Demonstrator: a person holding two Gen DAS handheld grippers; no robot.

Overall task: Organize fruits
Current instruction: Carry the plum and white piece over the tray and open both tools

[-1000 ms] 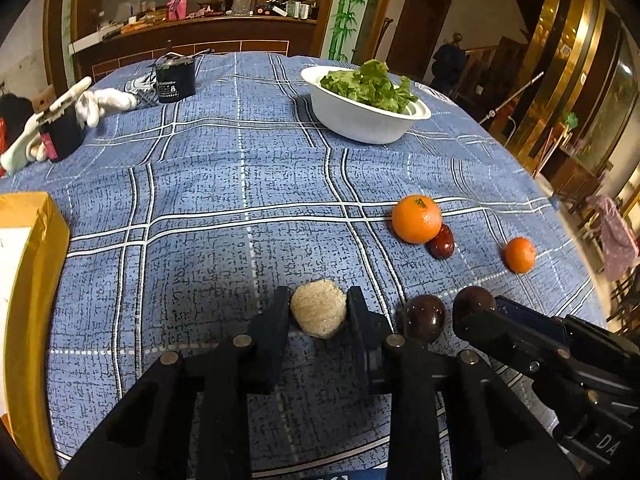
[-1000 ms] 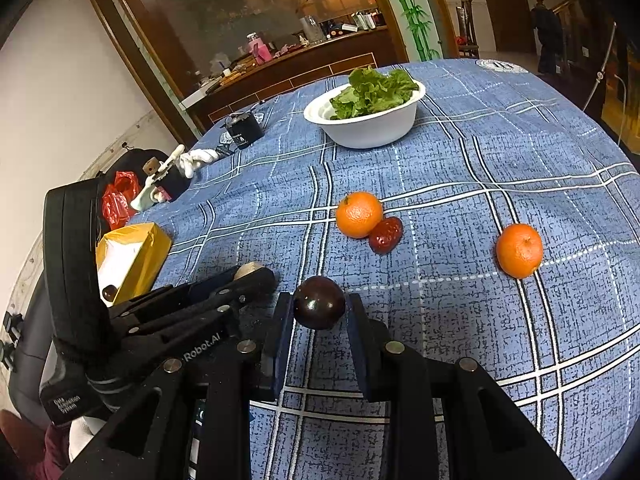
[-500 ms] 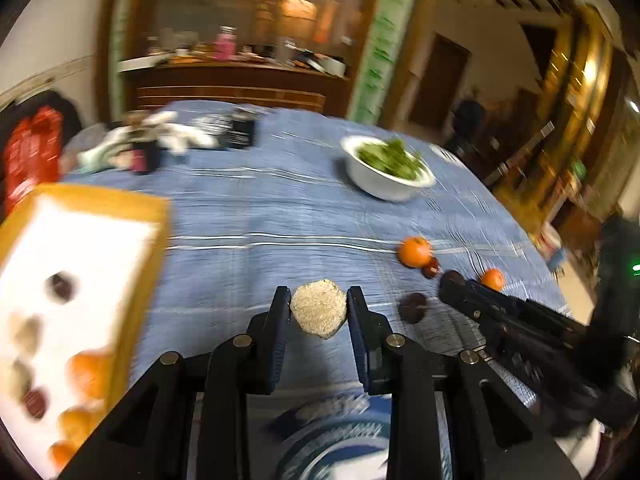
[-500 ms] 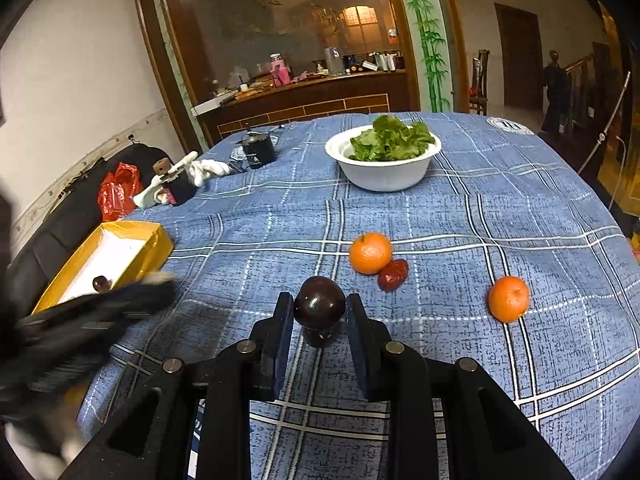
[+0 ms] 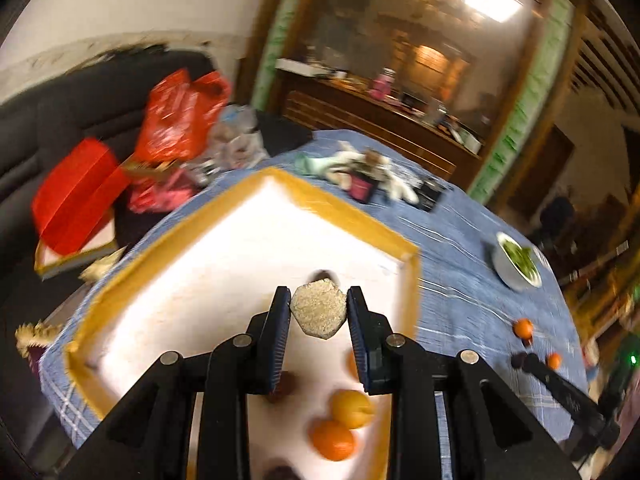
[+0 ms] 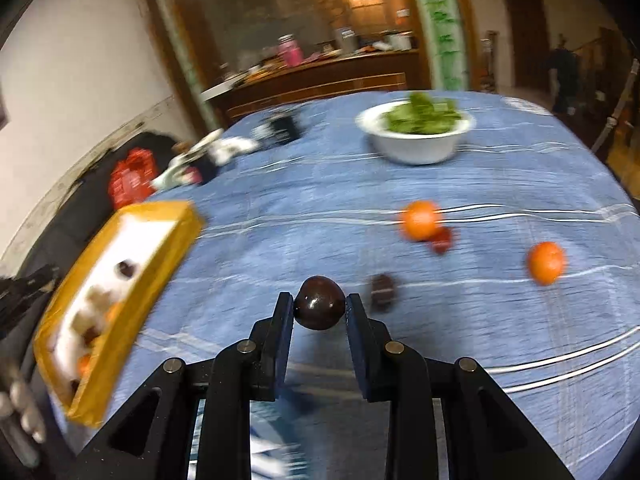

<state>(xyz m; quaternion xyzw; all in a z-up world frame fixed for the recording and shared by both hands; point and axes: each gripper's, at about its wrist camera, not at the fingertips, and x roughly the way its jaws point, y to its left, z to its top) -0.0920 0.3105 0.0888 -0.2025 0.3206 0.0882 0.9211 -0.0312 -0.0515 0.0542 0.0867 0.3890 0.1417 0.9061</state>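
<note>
**Carrying two fruits to the tray**

Hovering over the yellow-rimmed tray (image 5: 412,276), the left gripper (image 5: 319,312) clamps a rough beige fruit (image 5: 319,314), probably light and firm. The right gripper (image 6: 319,309) pinches a glossy dark fruit (image 6: 319,307) across its middle above the tablecloth (image 6: 500,360); likely slippery.

On the blue checked cloth-covered round bench (image 6: 320,208), the yellow-rimmed white-lined box (image 6: 168,236) sat at nine o'clock, the white bowl of green leaves (image 6: 418,136) at twelve. Two round orange mandarins (image 6: 420,220) (image 6: 545,262) lay at two o'clock, well apart.

no text, label or number is legible in either view.
</note>
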